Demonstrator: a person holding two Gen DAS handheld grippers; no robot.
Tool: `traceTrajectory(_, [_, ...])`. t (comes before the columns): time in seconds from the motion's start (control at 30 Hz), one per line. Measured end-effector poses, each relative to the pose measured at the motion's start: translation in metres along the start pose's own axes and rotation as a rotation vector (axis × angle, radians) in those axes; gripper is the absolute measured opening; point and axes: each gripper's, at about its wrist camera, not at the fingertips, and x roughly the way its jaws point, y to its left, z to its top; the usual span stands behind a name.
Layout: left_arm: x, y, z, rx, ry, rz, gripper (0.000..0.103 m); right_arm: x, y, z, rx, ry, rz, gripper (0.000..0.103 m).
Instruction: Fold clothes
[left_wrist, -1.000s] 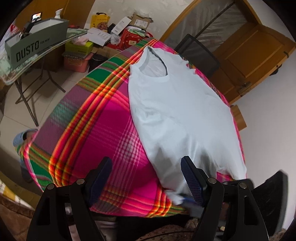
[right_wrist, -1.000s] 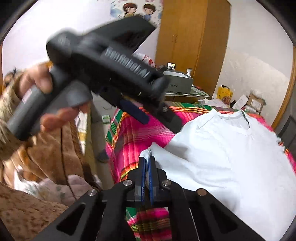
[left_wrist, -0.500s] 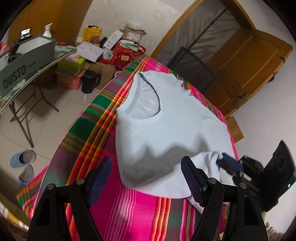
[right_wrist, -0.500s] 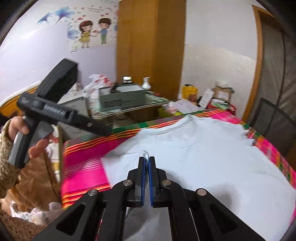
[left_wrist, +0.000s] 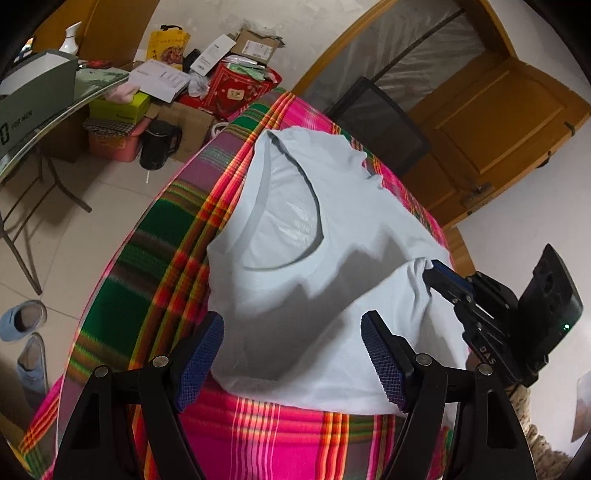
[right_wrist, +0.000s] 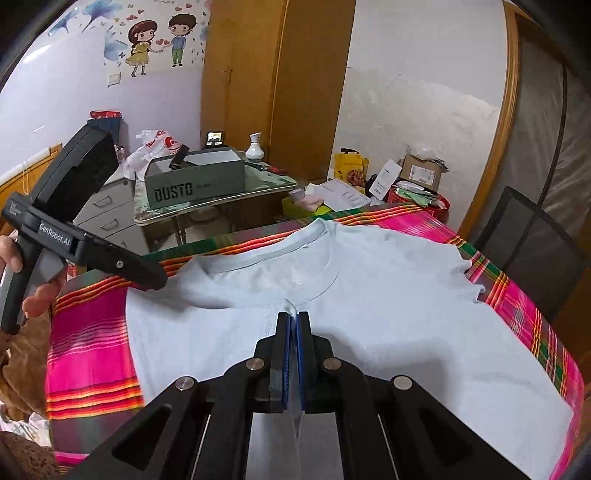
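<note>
A pale blue T-shirt (left_wrist: 369, 229) lies on the table's pink and green plaid cloth (left_wrist: 155, 266), collar at the far end. My right gripper (right_wrist: 293, 319) is shut on a pinch of the shirt's fabric (right_wrist: 291, 306), holding a folded-over layer just short of the collar (right_wrist: 314, 254). In the left wrist view that gripper (left_wrist: 434, 271) comes in from the right with the fabric raised. My left gripper (left_wrist: 291, 362) is open and empty above the near fold of the shirt. The right wrist view shows it (right_wrist: 147, 275) at the shirt's left shoulder, held by a hand (right_wrist: 33, 302).
A black mesh chair (right_wrist: 528, 251) stands by the table's far right edge. A glass side table with a grey DUSTO box (right_wrist: 195, 181) is beyond the left side. Boxes, bags and a black kettle (left_wrist: 159, 144) sit on the floor, shoes (left_wrist: 22, 321) nearer by.
Both grippers have travelled along the table toward the collar. The right one has dragged the shirt's lower part up over its body, making a fold. The left stayed open.
</note>
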Motion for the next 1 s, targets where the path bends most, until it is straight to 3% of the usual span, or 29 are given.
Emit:
traceTrajectory(0.4, [0.022, 0.007, 0.018, -0.012, 0.015, 0.043, 0.078, 0.044, -0.037, 0.009, -0.031, 0.061, -0.041, 0.003])
traceTrajectory(0.73, [0.022, 0.011, 0.023, -0.024, 0.003, 0.057, 0.078, 0.024, -0.054, 0.018, -0.040, -0.004, -0.096, 0.003])
traceTrajectory(0.9, [0.029, 0.011, 0.022, -0.022, 0.023, 0.095, 0.078, 0.047, -0.065, 0.007, -0.030, 0.057, -0.138, 0.003])
traceTrajectory(1.0, [0.031, 0.008, 0.022, -0.011, 0.024, 0.116, 0.078, 0.056, -0.071, 0.000, 0.002, 0.073, -0.120, 0.003])
